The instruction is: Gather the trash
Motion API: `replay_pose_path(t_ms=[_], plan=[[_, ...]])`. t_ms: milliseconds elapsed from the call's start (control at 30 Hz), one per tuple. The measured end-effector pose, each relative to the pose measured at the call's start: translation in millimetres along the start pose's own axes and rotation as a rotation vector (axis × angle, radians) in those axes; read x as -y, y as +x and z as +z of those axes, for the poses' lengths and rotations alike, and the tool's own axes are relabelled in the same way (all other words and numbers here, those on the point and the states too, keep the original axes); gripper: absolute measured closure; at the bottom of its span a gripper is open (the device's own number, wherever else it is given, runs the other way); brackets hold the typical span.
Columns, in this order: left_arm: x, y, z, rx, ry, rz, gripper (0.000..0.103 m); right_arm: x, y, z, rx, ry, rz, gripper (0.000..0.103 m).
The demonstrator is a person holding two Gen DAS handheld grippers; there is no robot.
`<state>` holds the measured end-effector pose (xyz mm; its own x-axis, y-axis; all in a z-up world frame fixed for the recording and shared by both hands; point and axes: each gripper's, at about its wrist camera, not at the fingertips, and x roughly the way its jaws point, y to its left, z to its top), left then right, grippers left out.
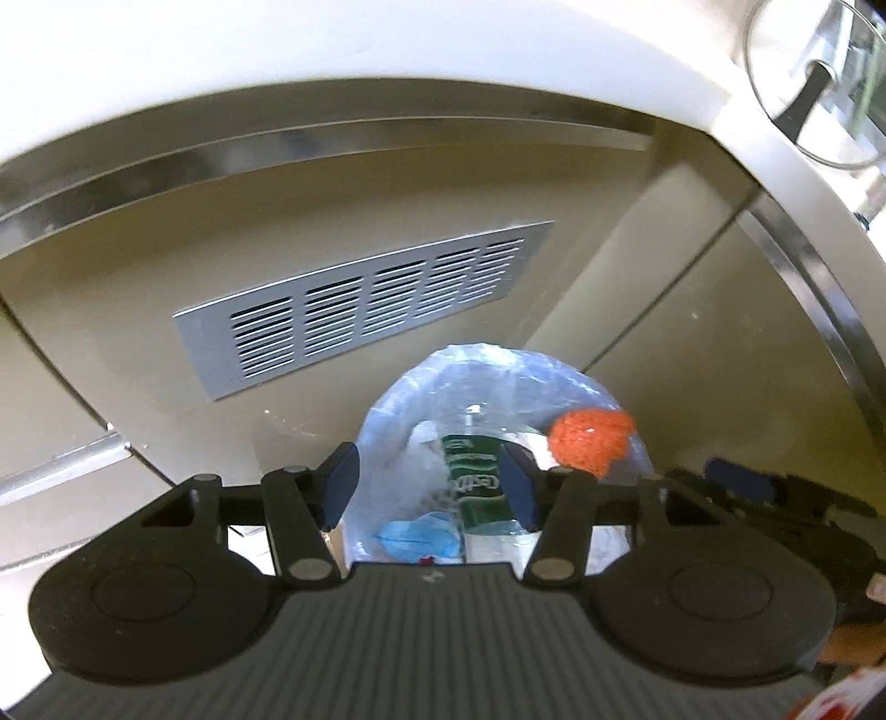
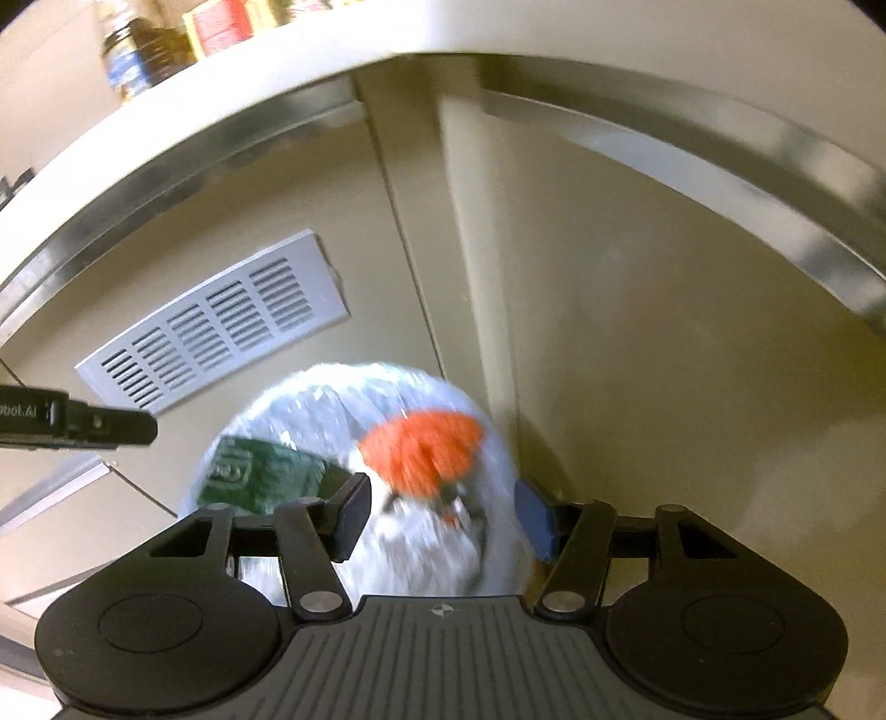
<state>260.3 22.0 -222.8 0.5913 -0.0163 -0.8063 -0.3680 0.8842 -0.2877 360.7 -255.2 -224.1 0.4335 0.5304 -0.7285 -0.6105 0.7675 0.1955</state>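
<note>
As seen from the left wrist, a clear trash bag (image 1: 498, 443) is found in front of the cabinet doors (image 1: 387, 221), below the grey vent grille (image 1: 360, 315) and under the edge of the counter (image 1: 277, 50). Inside it a green-labelled bottle (image 1: 476, 476), an orange net ball (image 1: 592, 440) and a blue scrap (image 1: 421, 534) are made out. The left gripper (image 1: 429, 484) is held apart above the bag, with plastic seen between its pads; whether anything is pinched cannot be told. Only part of a white word is legible on the label, mirrored.

From the right wrist, the same bag (image 2: 354, 443) is recorded, blurred. The right gripper (image 2: 440, 515) is likewise parted over the bag's top, and a grasp cannot be confirmed. The other gripper's finger (image 2: 111, 426) is noted at the left edge, marked "obot.AI".

It is judged that the bag's neck is being gathered. Loose film should be bunched between both pads before closing, so that nothing spills.
</note>
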Motion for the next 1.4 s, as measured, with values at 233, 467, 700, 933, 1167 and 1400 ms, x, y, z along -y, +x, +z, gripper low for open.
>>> replay_pose_path(t_ms=[233, 467, 700, 933, 1167, 1400], plan=[[-7, 8, -3, -0.013, -0.031, -0.008, 0.059, -8, 49, 20, -0.016, -0.108, 0.034, 0.077], [-11, 20, -2, -0.027, -0.026, 0.006, 0.060, -13, 85, 14, -0.102, -0.180, 0.023, 0.080], [-12, 33, -1, -0.048, -0.020, 0.014, 0.063, -12, 111, 1, -0.205, -0.202, -0.008, 0.080], [-7, 34, 0, -0.054, -0.011, 0.014, 0.063, -7, 99, 9, -0.192, -0.170, 0.000, 0.080], [9, 11, -1, -0.043, 0.006, 0.006, 0.063, -1, 36, 11, -0.128, -0.029, 0.039, 0.080], [32, -44, -9, 0.010, 0.058, 0.055, 0.063, -23, -43, 6, -0.067, 0.020, 0.100, 0.036]])
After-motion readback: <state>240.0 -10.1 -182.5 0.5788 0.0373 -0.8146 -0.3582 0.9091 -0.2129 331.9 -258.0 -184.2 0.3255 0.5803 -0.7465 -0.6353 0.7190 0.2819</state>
